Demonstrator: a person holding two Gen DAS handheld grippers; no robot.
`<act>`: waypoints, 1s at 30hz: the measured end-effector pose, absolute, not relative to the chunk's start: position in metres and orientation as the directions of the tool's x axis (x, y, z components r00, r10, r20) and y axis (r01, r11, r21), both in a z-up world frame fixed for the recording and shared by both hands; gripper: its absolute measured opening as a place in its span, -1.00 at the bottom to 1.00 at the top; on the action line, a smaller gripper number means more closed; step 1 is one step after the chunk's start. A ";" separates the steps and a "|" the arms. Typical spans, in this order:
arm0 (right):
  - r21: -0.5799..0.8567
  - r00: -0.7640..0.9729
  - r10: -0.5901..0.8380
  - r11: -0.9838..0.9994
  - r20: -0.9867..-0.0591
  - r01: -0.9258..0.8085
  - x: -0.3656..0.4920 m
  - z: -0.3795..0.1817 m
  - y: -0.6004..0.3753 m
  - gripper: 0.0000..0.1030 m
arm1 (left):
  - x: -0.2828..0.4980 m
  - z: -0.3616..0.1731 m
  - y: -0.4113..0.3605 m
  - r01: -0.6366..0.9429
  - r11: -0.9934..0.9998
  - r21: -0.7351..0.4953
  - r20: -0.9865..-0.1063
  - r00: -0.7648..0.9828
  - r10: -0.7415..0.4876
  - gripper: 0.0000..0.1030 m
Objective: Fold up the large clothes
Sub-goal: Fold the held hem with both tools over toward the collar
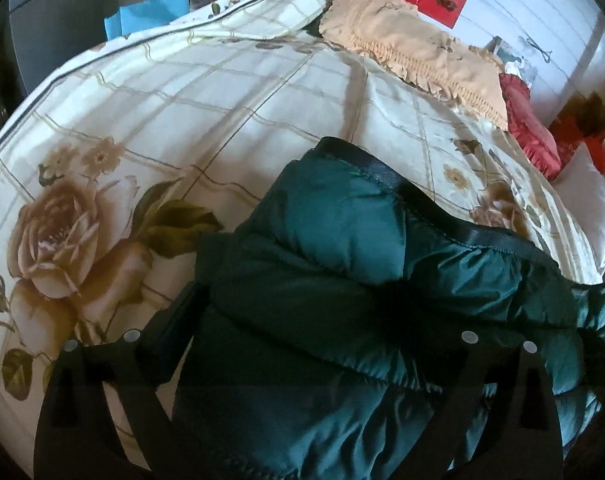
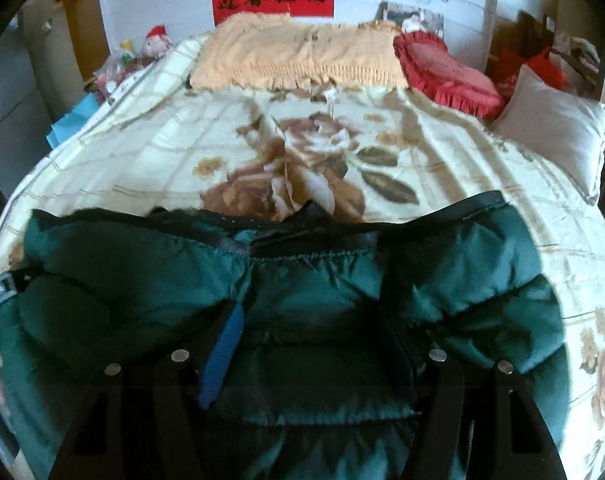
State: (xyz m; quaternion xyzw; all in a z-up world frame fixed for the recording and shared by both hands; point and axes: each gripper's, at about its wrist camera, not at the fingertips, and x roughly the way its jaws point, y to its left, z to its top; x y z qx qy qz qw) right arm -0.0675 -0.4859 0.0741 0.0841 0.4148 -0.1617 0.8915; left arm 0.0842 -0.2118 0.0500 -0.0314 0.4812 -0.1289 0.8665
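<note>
Directly ahead of both tools: green padded jacket (image 2: 294, 300), long axis crosswise on bed (image 2: 182, 148). Right tool (image 2: 306, 336) and left tool (image 1: 302, 320) both spread wide, straddling fabric.

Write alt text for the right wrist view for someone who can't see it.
A dark green puffer jacket lies bunched on a floral bedspread, with the right tongs spread open over it. A peach ruffled pillow and red cushion sit at the bed's far end.

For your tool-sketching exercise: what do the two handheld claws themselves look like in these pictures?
Both are matte black, with angular cut-out frames and round silver fasteners on top. The left claw has plain black fingers. The right claw carries a ribbed blue pad on one finger. No cables, markings or sleeves show.
</note>
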 end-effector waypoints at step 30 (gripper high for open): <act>0.011 0.548 -0.335 0.847 -0.767 0.532 -0.100 0.053 -0.555 0.38 | 0.060 0.066 -0.256 0.353 0.935 -0.043 -0.778 0.575 -0.253 0.86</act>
